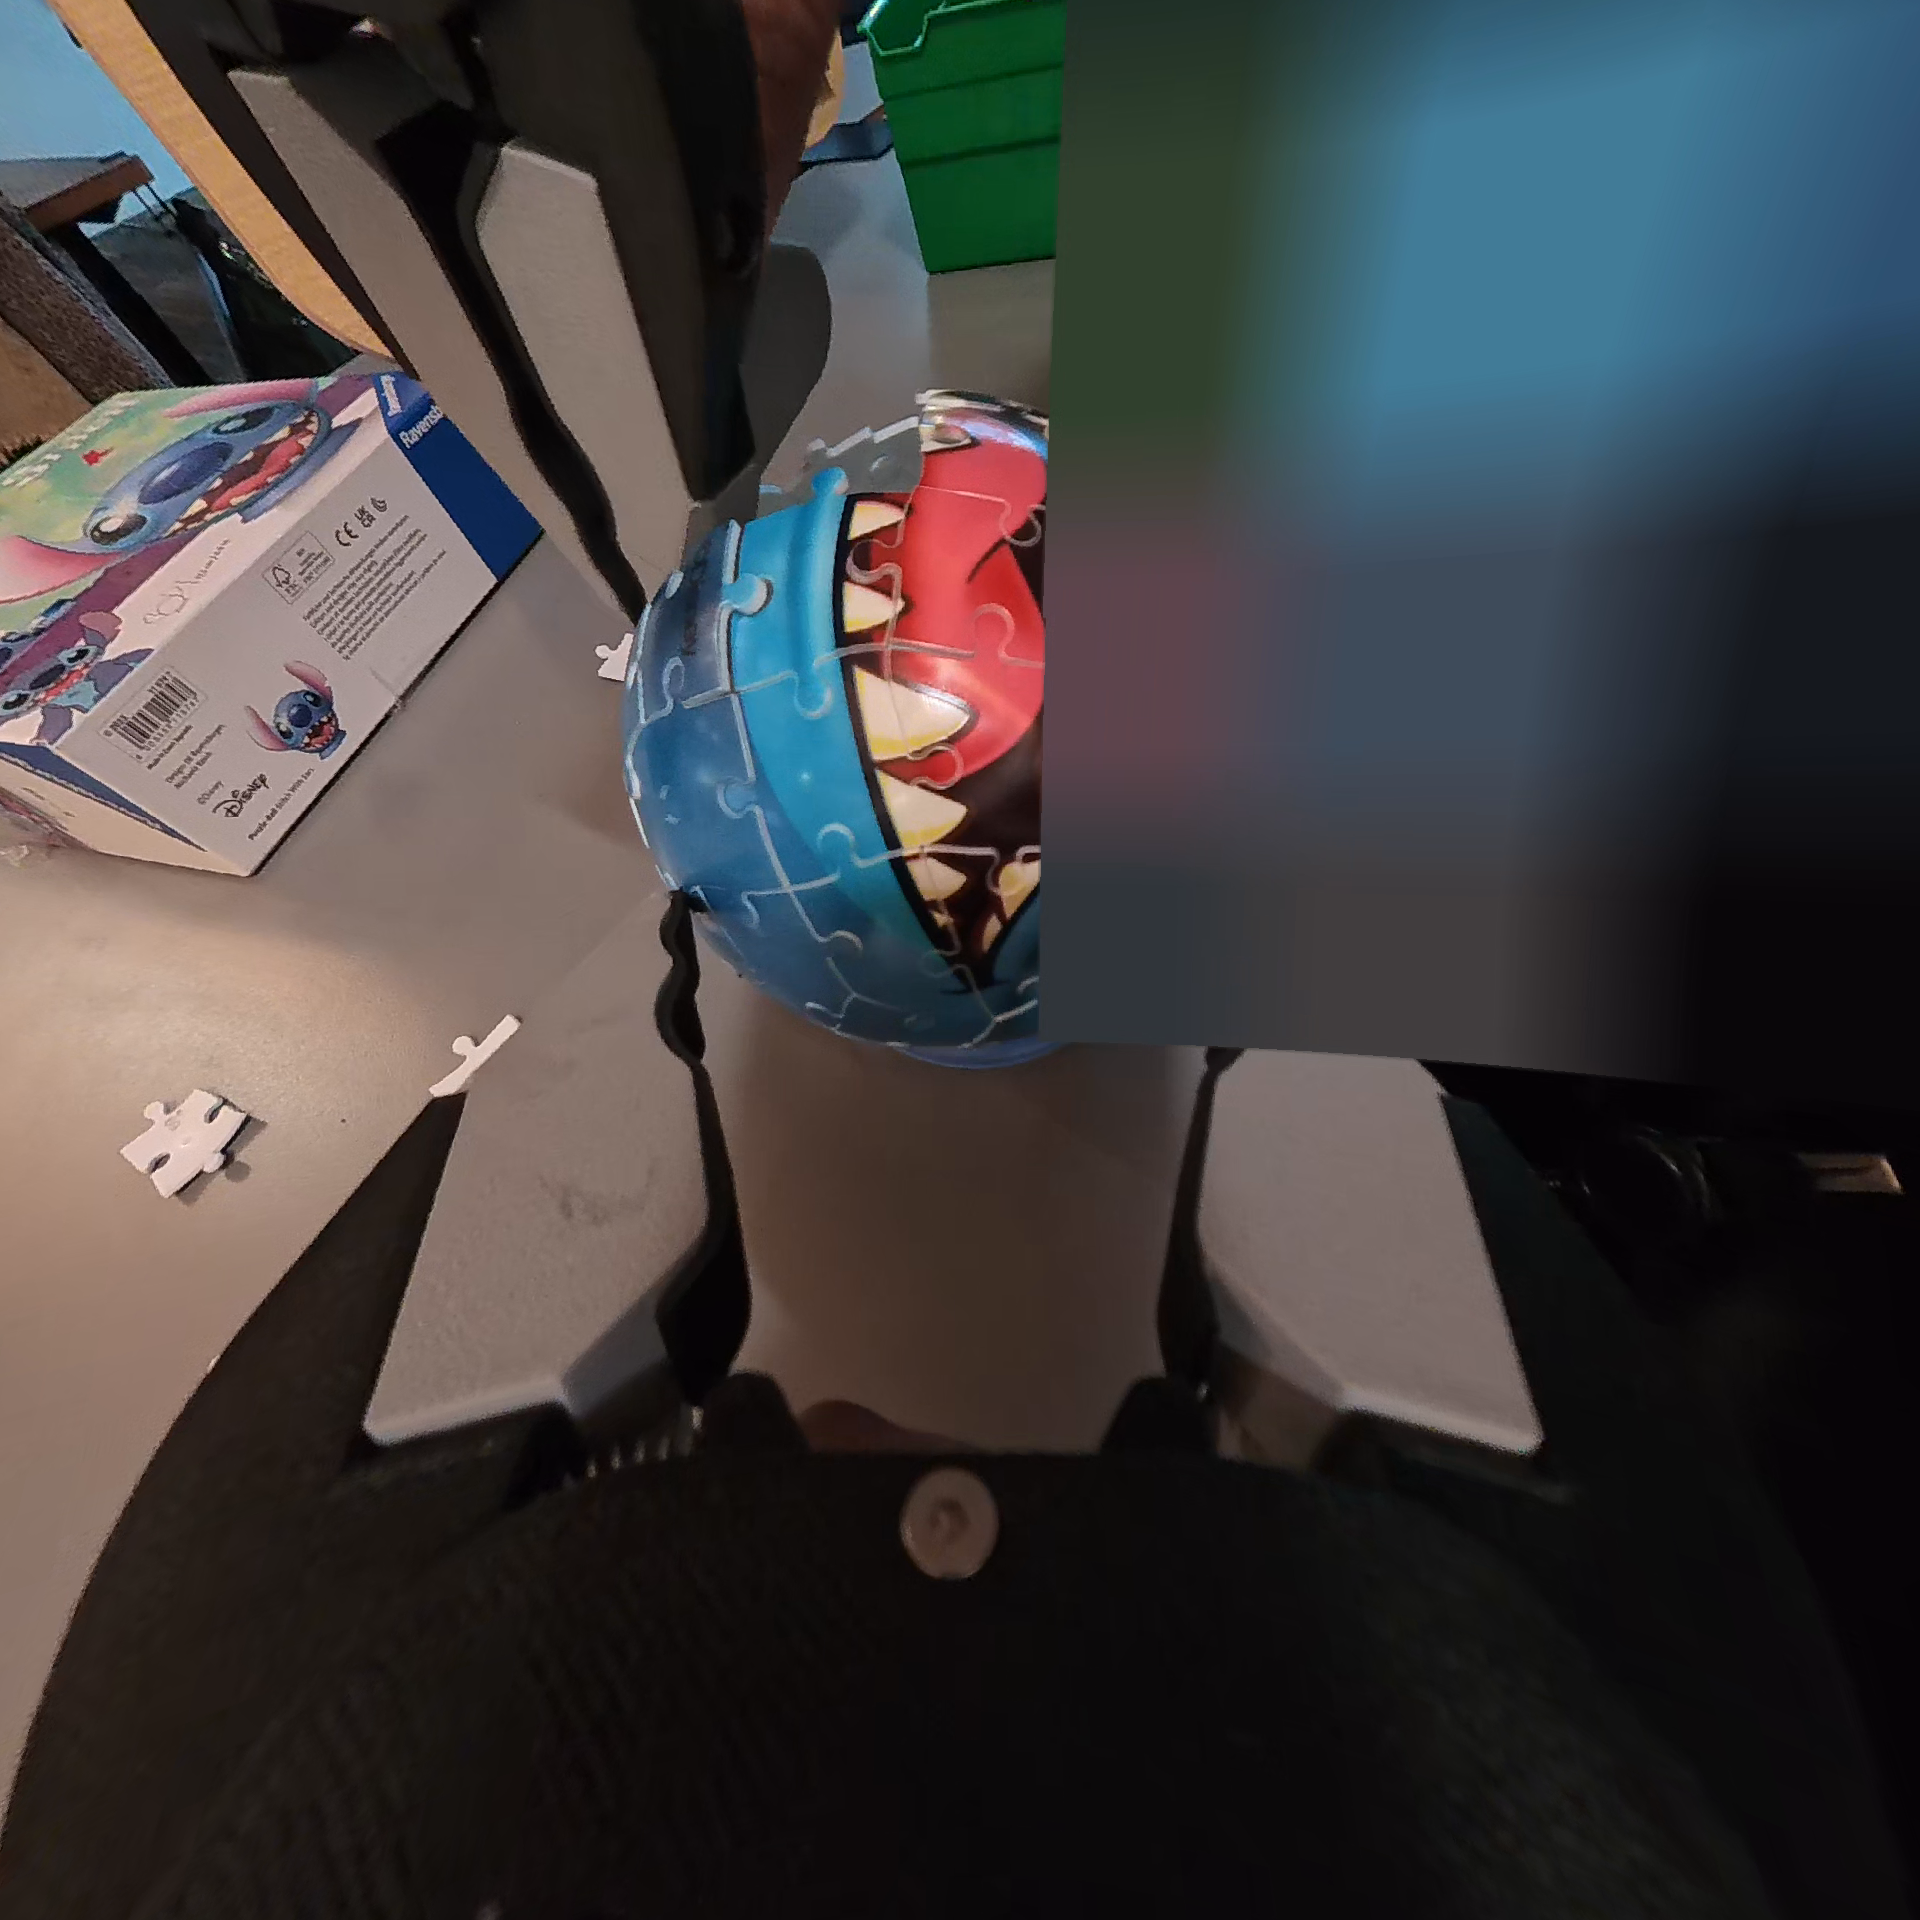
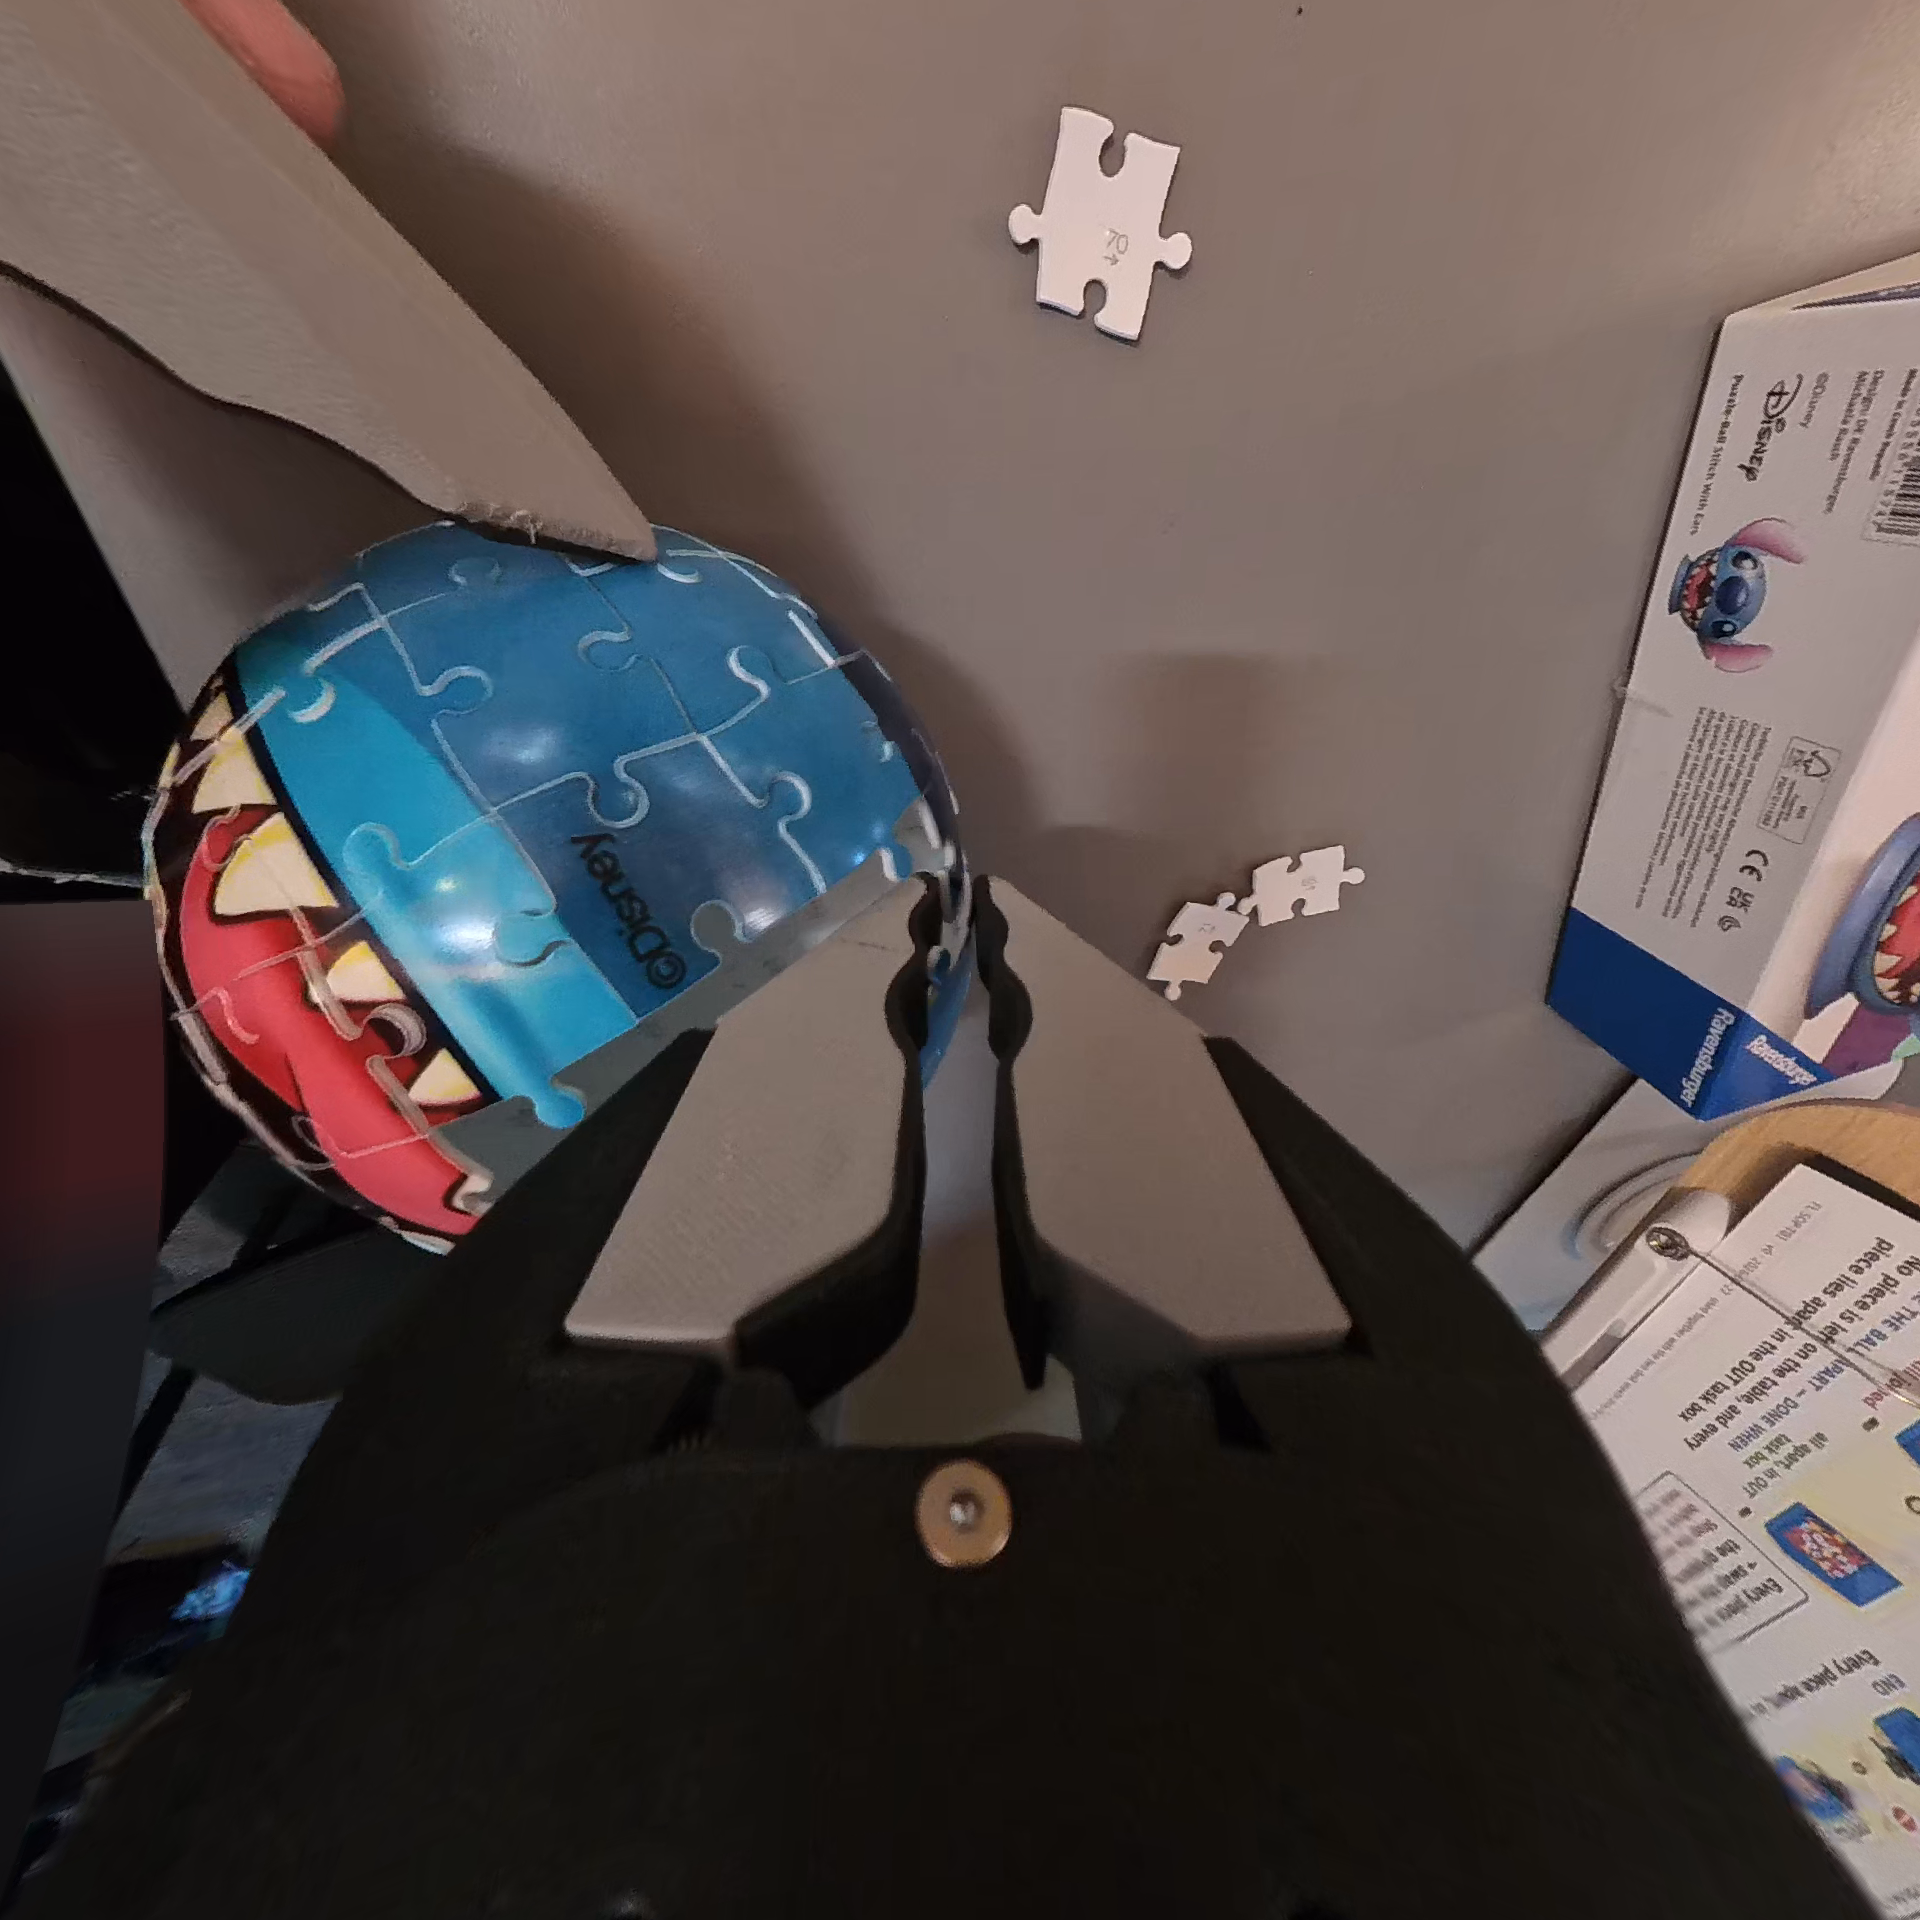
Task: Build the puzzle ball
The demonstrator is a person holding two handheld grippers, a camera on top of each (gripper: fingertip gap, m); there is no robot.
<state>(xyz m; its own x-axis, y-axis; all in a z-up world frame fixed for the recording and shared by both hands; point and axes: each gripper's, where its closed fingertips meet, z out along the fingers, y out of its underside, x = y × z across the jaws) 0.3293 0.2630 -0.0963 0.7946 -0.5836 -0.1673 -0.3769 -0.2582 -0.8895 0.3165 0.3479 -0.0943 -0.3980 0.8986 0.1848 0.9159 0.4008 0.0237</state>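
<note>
The puzzle ball point(image 2: 540, 831), a mostly built sphere in blue with a red mouth and pale teeth, is held up off the grey bench point(image 2: 1299, 582) between the two tools, apparently so that its open edge can be worked on. The left claw point(image 1: 940, 997) stands wide around the ball: one finger touches the blue side, while the other is partly lost behind the blurred patch, so whether it presses cannot be told. In the right wrist view one of its grey fingers point(image 2: 561, 509) rests against the top of the ball. The right claw point(image 2: 954, 896) is drawn narrow, its tips at the ball's unfinished rim with a sliver of blue between them; it seems to pinch a piece there, pressing it home, though a true grip is unsure. Three loose pieces lie white side up on the bench: one piece point(image 2: 1103, 223) alone, and a pair point(image 2: 1252, 914) touching each other. One puzzle box point(image 2: 1756, 665) lies at the side, and one printed sheet point(image 2: 1766, 1455) near it. A green bin point(image 1: 966, 135) stands farther back.
</note>
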